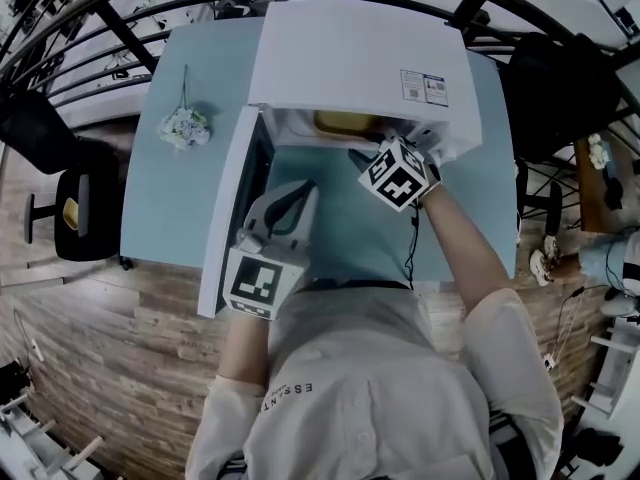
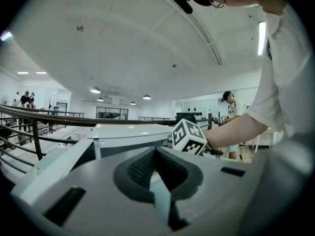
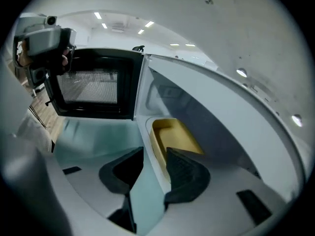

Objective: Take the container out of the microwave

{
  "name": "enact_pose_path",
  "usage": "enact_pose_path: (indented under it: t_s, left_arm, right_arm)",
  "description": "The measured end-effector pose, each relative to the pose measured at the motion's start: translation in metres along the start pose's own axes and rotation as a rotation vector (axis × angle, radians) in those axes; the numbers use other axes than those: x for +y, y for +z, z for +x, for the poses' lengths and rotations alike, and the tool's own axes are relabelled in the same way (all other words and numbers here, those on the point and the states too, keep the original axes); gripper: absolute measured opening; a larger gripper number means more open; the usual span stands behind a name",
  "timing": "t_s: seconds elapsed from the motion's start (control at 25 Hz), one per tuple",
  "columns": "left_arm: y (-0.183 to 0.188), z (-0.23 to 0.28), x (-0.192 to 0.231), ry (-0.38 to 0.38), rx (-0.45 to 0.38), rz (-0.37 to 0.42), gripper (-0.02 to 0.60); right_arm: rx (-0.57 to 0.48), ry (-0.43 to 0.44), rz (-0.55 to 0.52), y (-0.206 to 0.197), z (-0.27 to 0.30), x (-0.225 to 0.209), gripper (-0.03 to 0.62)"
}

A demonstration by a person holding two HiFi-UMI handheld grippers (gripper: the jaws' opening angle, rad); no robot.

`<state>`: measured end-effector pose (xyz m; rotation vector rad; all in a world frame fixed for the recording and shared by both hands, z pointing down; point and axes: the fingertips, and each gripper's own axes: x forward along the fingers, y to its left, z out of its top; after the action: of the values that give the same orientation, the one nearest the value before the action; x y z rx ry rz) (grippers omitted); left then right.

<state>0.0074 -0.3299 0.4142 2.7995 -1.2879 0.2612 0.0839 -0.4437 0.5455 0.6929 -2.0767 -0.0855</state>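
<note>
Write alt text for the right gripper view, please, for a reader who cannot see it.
The right gripper, its fingers apart, points into an open white microwave where a shallow yellow container sits, not yet gripped. The dark-windowed door stands open at left over a pale blue table.

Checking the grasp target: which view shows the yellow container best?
The right gripper view: the yellow container lies inside the microwave, open top showing. The head view catches only a strip under the microwave's top; the left gripper view shows none of it.
</note>
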Motion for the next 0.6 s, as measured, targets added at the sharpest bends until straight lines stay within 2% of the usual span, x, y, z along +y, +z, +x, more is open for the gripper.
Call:
enact_pose_path:
  t_s: [0.2,0.4,0.6]
  left_arm:
    - [-0.002,0.001,0.005,0.003,0.001,-0.006,-0.006]
    - [-0.002,0.000,0.011,0.020,0.002,-0.011,-0.006]
    - [-0.004,-0.002,0.012,0.035,0.014,-0.014,-0.006]
  right_arm:
    - [0.074,0.043,-0.065,-0.003,0.027,-0.003,0.155]
    - [0.133,0.055,-0.193,-0.008,0.048,-0.005,0.153]
    - [0.183,0.061,-0.276,-0.014,0.061,-0.005,0.083]
